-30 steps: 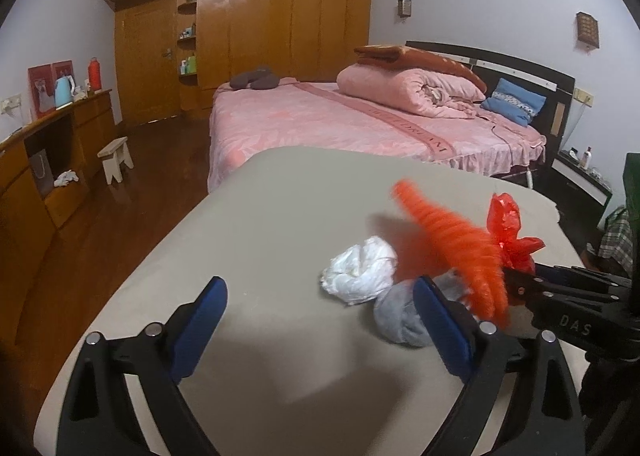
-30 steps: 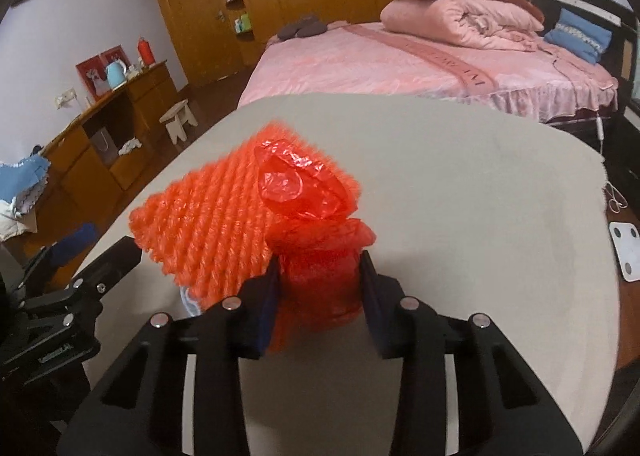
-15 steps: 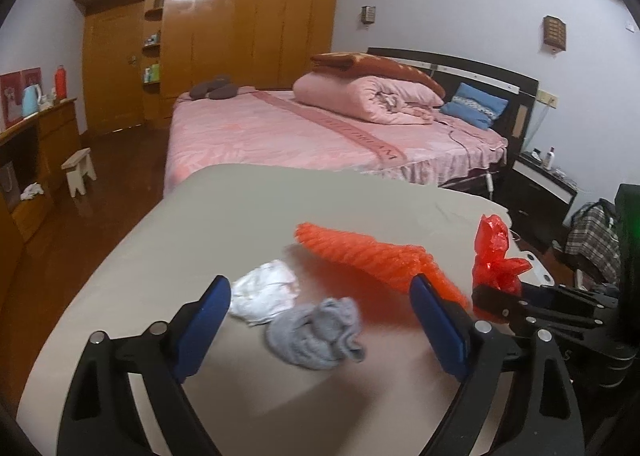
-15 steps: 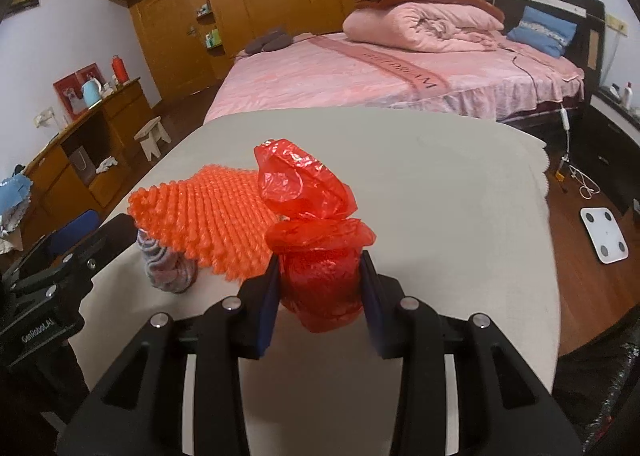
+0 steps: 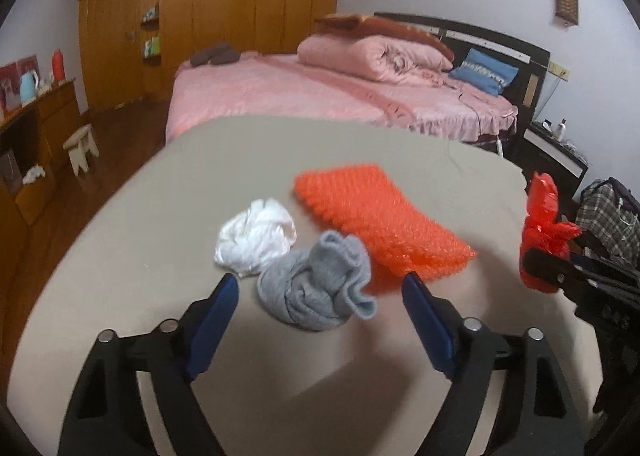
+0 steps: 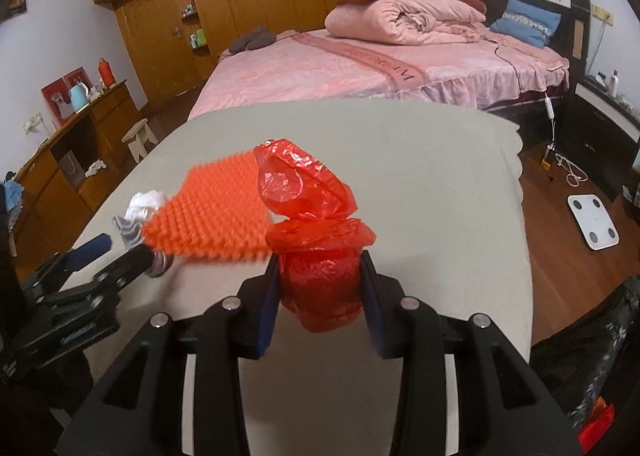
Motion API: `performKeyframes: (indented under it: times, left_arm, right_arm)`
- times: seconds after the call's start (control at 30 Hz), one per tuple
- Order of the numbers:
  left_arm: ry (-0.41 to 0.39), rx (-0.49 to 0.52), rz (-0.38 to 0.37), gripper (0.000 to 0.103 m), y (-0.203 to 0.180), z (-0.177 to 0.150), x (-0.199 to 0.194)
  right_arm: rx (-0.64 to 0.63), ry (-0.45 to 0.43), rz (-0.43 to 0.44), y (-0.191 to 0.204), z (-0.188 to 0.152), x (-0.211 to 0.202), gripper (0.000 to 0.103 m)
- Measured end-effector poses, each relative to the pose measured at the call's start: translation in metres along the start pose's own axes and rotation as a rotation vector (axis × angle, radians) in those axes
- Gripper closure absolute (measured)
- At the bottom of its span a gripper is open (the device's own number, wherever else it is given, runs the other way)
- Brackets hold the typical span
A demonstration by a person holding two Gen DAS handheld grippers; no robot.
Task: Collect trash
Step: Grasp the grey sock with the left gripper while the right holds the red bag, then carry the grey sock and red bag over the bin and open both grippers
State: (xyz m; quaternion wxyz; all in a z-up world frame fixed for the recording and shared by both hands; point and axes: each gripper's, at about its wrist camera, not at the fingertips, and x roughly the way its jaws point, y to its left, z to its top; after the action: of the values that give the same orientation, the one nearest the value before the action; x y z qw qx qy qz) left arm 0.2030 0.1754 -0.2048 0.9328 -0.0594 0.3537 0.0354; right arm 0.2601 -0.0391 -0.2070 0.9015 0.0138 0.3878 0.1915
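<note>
On the beige table (image 5: 120, 256) lie a grey sock (image 5: 320, 292), a crumpled white tissue (image 5: 256, 236) and an orange bubble-wrap sheet (image 5: 380, 224). My left gripper (image 5: 320, 280) hovers low over the sock, its blue jaws closing with the sock between them, the pads clear of it. My right gripper (image 6: 320, 262) is shut on a crumpled red plastic bag (image 6: 316, 240), held above the table's right side. The left wrist view shows that bag (image 5: 544, 224) at the far right. In the right wrist view the orange sheet (image 6: 216, 216) lies left of the bag, partly hiding the sock (image 6: 126, 228).
A pink bed (image 5: 320, 96) with a folded quilt stands behind the table. A wooden cabinet (image 5: 24, 160) and a small stool (image 5: 82, 148) are at the left. A white scale (image 6: 594, 222) lies on the floor at the right, near a checked bag (image 5: 608, 212).
The orange sheet, in the air beside the red bag a second ago, now lies flat on the table. My left gripper has swung over the grey sock and narrowed. The right gripper drew off right.
</note>
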Motion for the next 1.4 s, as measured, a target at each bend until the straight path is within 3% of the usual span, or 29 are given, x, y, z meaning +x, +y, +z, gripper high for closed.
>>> performKeyframes:
  times: [0.17, 0.23, 0.3, 0.4, 0.63, 1.4]
  left_arm:
    - [0.053, -0.026, 0.004, 0.027, 0.003, 0.005, 0.019]
    - [0.086, -0.032, 0.0, 0.033, 0.003, 0.004, 0.027]
    - [0.122, -0.038, -0.001, 0.047, 0.003, 0.002, 0.033]
    - [0.116, -0.056, -0.012, 0.058, 0.006, 0.001, 0.031]
    - [0.036, -0.04, -0.004, 0.06, 0.006, -0.005, -0.004]
    - [-0.071, 0.027, -0.065, 0.06, -0.038, 0.001, -0.105]
  right_arm:
    - [0.004, 0.018, 0.009, 0.004, -0.008, 0.003, 0.067]
    - [-0.002, 0.021, 0.011, 0.006, -0.009, 0.004, 0.067]
    - [-0.008, 0.022, 0.013, 0.008, -0.011, 0.003, 0.067]
    - [-0.008, 0.029, 0.015, 0.009, -0.012, 0.003, 0.067]
    - [-0.005, 0.011, 0.021, 0.009, -0.014, -0.012, 0.067]
    - [0.012, -0.086, 0.04, 0.002, -0.02, -0.109, 0.066]
